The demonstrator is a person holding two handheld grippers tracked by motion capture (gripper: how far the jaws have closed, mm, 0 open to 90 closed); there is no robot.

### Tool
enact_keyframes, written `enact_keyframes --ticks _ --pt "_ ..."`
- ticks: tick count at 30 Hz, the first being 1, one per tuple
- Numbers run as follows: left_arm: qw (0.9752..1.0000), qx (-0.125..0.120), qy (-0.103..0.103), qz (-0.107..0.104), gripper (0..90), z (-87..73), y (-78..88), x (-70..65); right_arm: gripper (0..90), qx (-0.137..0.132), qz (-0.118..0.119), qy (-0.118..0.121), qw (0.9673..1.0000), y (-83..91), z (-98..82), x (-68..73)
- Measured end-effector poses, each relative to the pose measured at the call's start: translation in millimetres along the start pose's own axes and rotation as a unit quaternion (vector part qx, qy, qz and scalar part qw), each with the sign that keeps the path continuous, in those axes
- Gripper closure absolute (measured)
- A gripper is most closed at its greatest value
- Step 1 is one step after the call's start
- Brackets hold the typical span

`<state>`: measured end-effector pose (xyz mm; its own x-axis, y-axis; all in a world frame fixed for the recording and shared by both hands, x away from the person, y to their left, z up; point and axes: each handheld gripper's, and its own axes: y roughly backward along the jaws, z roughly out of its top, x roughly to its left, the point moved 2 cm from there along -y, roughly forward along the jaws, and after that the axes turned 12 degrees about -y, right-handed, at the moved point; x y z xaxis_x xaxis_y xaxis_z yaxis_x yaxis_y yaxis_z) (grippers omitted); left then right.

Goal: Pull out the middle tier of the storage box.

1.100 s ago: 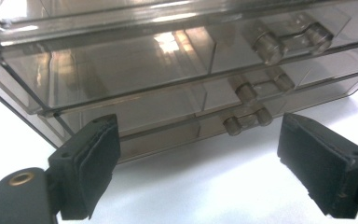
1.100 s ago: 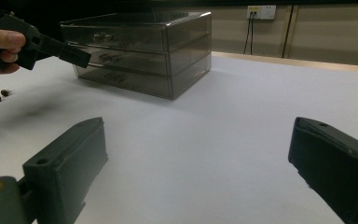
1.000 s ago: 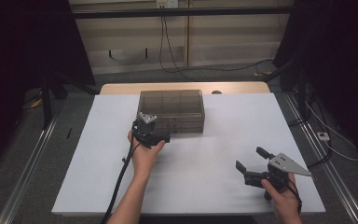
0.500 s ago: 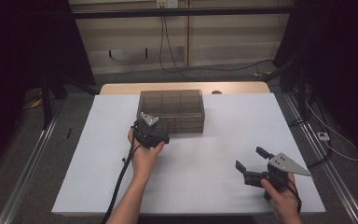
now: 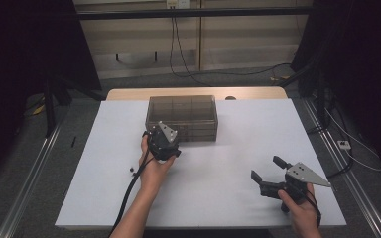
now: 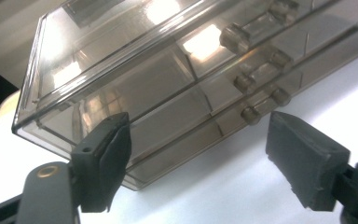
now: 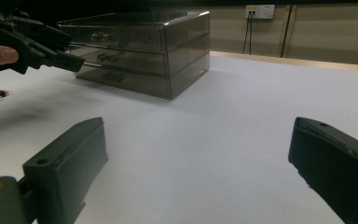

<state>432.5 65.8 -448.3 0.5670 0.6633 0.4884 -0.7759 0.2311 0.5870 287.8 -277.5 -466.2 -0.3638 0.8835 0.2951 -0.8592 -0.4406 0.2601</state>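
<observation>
The smoky clear drawer box point(image 5: 181, 118) sits at the far middle of the tabletop point(image 5: 228, 163). The left hand-held gripper point(image 5: 161, 141) is at its near left front, jaws just narrowing around the bottom drawer's knobs point(image 6: 250, 114) without touching; likely a pull comes next. The right hand-held gripper point(image 5: 268, 174) rests near right, wide open, empty.

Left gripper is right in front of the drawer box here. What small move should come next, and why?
Probably ease the left gripper forward onto the bottom drawer's handle. Its jaws have just been closing with nothing between them, they are aimed at the front of the drawer box, and that handle sits just beyond them, untouched.
</observation>
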Motion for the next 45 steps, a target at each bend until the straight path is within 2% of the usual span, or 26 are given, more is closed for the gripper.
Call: enact_keyframes --ticks 5,10,12,17,19,29,34,40,43,45 --pt "0.9995 -0.007 -0.030 0.009 28.1 1.0 1.1 -1.1 4.0 0.000 0.000 0.000 1.0000 -0.2 0.0 0.2" --pt "0.9979 -0.013 -0.061 0.019 32.1 1.8 1.4 -4.0 4.0 -0.001 0.000 0.000 1.0000 0.0 0.0 0.0" --pt "0.9965 -0.012 -0.079 0.025 34.9 2.0 1.6 -4.3 4.0 -0.001 0.000 0.000 1.0000 0.0 -0.1 0.0" --pt "0.9941 -0.016 -0.104 0.027 41.4 2.5 0.0 -5.8 4.1 0.001 0.000 0.000 1.0000 -0.4 -0.2 0.3" --pt "0.9922 -0.018 -0.119 0.031 43.0 3.2 -0.4 -6.9 4.0 0.001 0.001 0.000 1.0000 -0.4 -0.3 0.3" --pt "0.9897 -0.021 -0.140 0.020 49.7 5.3 -3.1 -12.3 4.1 0.001 0.001 0.001 1.0000 -0.4 -0.2 -0.2" --pt "0.9873 -0.019 -0.157 0.016 54.5 5.5 -5.3 -15.6 4.1 0.001 0.001 0.000 1.0000 -0.3 -0.3 0.1" --pt "0.9861 -0.022 -0.164 0.015 59.8 5.9 -8.6 -19.0 4.1 0.001 0.001 0.000 1.0000 -0.4 -0.4 0.0" --pt "0.9864 -0.021 -0.163 0.015 61.4 5.6 -9.5 -19.6 4.1 0.001 0.001 -0.002 1.0000 -0.3 -0.4 -0.3" --pt "0.9854 -0.026 -0.167 0.019 62.0 6.4 -9.7 -19.9 4.1 0.001 0.001 -0.004 1.0000 -0.2 -0.4 -0.5"
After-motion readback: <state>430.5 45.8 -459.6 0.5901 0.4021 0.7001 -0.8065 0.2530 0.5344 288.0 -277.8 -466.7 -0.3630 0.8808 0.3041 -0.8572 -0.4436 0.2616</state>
